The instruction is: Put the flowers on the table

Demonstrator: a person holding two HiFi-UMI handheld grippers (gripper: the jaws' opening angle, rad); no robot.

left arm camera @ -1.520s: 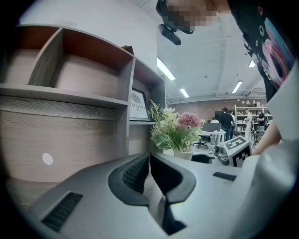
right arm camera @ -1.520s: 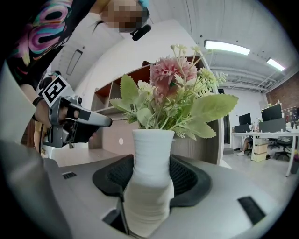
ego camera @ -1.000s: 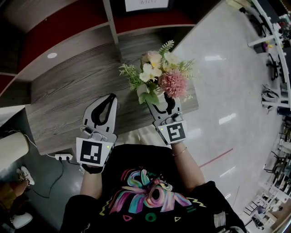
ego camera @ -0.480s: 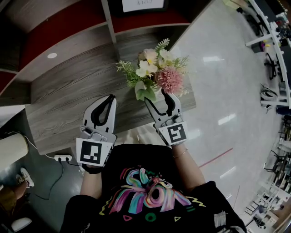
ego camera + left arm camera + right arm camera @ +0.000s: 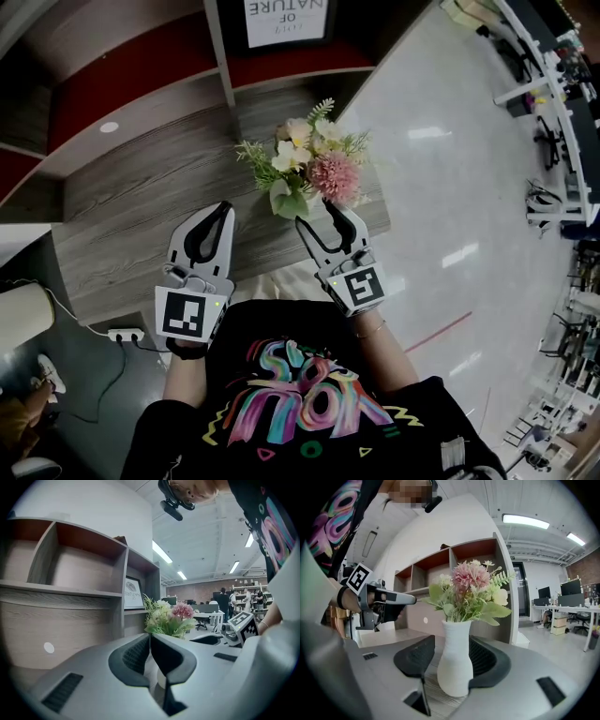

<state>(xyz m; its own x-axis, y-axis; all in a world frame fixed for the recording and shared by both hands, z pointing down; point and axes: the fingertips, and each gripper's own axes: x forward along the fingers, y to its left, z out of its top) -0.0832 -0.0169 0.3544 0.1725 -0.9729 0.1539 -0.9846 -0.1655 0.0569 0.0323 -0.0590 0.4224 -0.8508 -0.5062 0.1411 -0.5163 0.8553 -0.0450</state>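
Though flowers [image 5: 309, 169] hide the vase [image 5: 453, 660] from above, your right tool [image 5: 323, 214] stands wide around it, your left tool [image 5: 221, 208] closed, empty.

**Black shirt, grey tongs**

The person wears a black short-sleeved T-shirt [image 5: 309, 441] with a swirling print (pink, teal, yellow) and a thin bracelet [image 5: 371, 329]. The left tongs [image 5: 221, 210] and right tongs [image 5: 326, 217] are pale grey, black-padded, each bearing a black-and-white marker cube [image 5: 187, 315].

The head view looks steeply down from above the left tool [image 5: 221, 210] and right tool [image 5: 325, 216]. Each tool view faces low along its jaws; all share the flowers [image 5: 309, 169] ahead.
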